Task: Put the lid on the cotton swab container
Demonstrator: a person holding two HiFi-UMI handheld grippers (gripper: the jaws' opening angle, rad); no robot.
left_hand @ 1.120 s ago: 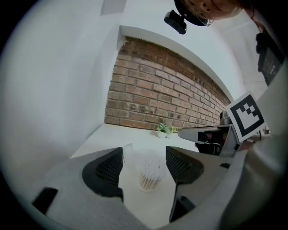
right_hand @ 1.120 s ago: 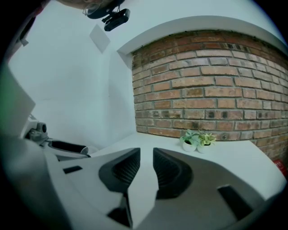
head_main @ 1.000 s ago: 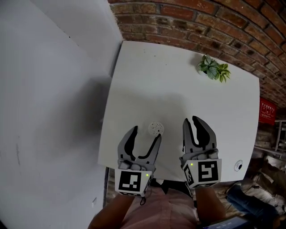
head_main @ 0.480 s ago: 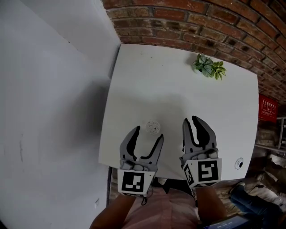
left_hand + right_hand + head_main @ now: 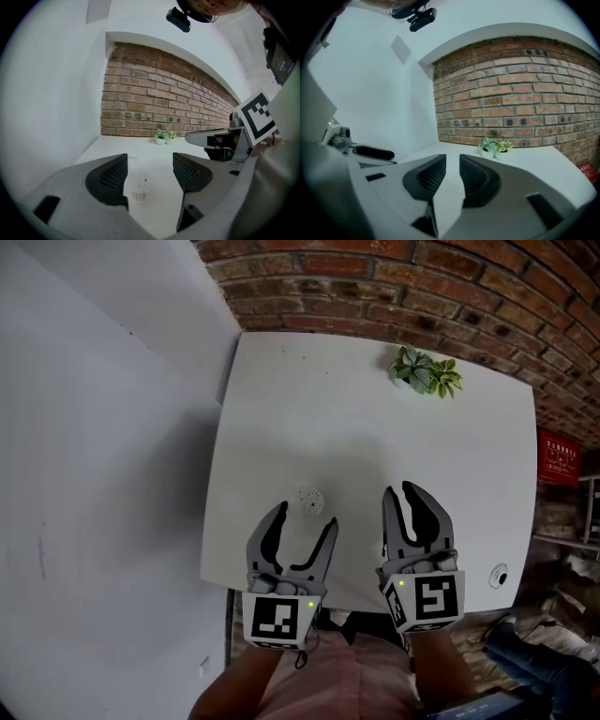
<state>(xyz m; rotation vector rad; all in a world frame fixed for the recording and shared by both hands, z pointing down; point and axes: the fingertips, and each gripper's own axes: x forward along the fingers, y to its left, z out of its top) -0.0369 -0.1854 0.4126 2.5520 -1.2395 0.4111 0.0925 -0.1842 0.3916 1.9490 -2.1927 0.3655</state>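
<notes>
- One white counter (image 5: 375, 418) stands with its far edge against a brick wall (image 5: 394, 282).
- One cotton swab container (image 5: 310, 500) stands upright on the counter, in the near half and closer to the left edge than the right. It has no lid on, and the white swab tips show at its top.
- One left gripper (image 5: 305, 519) is over the near edge with its jaws spread wide. The container stands just beyond the fingertips, in line with the gap and nearer the left jaw. The pads do not press on it.
- One right gripper (image 5: 401, 491) is beside it, also over the near edge. Its jaws are drawn close, with only a narrow gap, and nothing can be made out between the pads.
- Two small potted plants (image 5: 424, 371) stand side by side near the far right corner, well apart from the container.
- One small round fitting (image 5: 498, 576) sits at the near right corner.
</notes>
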